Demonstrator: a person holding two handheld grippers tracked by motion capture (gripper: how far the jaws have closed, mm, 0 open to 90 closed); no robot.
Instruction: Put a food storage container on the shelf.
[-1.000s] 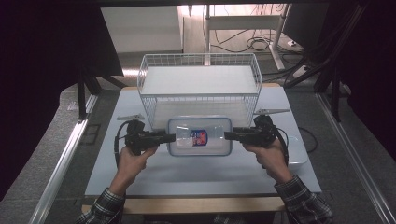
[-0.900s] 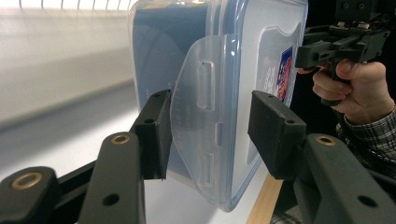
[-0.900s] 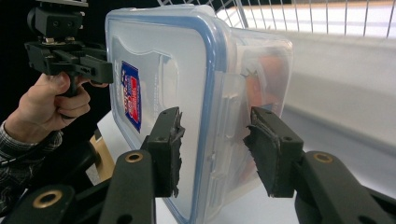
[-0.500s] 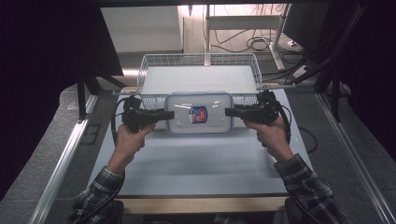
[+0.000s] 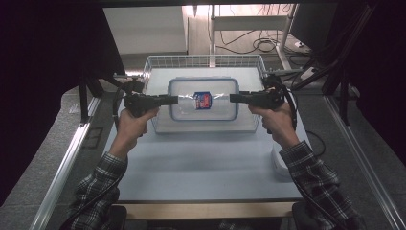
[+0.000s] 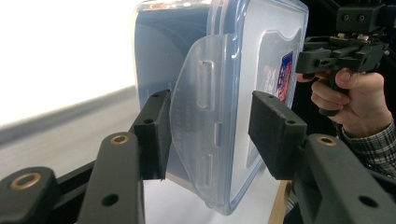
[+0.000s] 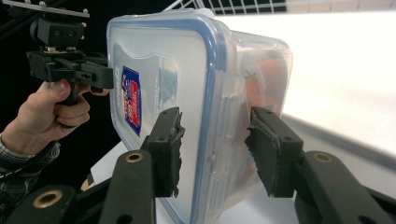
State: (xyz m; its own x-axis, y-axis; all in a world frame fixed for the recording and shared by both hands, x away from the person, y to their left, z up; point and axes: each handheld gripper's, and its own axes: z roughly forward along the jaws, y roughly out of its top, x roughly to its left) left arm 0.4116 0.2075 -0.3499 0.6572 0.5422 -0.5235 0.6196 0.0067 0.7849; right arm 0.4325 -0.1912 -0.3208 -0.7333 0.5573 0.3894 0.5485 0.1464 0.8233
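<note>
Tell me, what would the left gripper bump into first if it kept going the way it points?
The left gripper points sideways at the clear plastic box, whose end flap already sits between its jaws. So it would meet the box first, and beyond it, probably the right gripper.

Container (image 5: 203, 99) lifted off table, carried forward, now above wire basket (image 5: 158, 64).

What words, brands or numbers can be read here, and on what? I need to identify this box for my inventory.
Blue and red sticker on the lid of the clear plastic container with blue-rimmed lid: it carries print, but it is too small and blurred to read in the high view and both gripper views.
Elsewhere: no readable text.
</note>
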